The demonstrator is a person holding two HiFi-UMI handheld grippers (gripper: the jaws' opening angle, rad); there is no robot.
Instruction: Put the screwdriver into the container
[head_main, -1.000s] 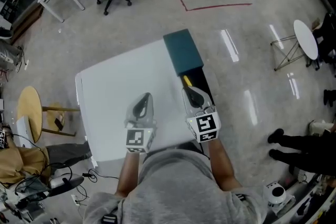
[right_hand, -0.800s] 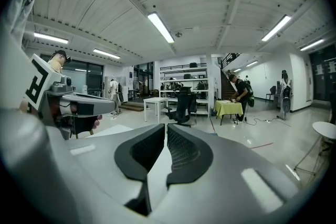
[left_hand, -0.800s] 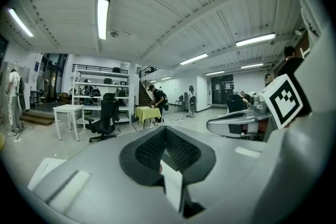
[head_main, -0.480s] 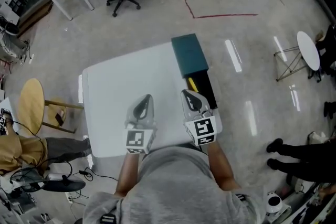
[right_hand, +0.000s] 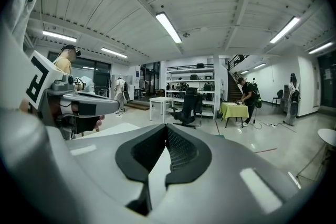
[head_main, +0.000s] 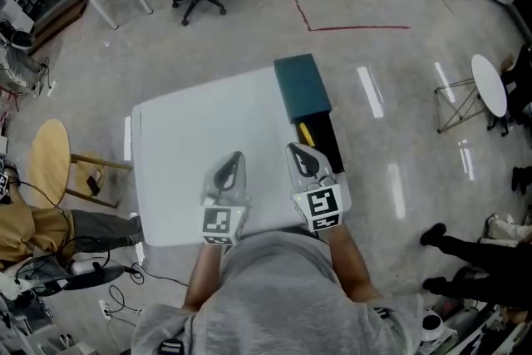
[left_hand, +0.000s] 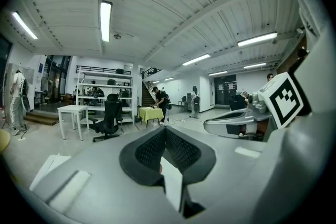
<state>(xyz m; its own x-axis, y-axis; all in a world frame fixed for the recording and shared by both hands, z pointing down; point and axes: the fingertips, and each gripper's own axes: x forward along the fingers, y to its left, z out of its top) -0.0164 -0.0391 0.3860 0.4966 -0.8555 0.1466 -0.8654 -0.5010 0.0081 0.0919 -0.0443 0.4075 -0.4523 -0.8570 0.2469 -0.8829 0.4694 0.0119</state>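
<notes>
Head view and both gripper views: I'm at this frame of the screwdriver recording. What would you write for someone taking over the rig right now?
Left gripper: jaws together, empty, over the white table.
Right gripper: jaws together, empty, beside the black tray.
Screwdriver: its yellow part shows at the tray's left edge, just beyond the right gripper's tip, near the teal box. Neither gripper holds it.
Done: possibly the placement; I cannot tell from above whether it lies inside the tray or on its rim.
Left: check that. If it is out, the right gripper is probably the one to move it.
</notes>
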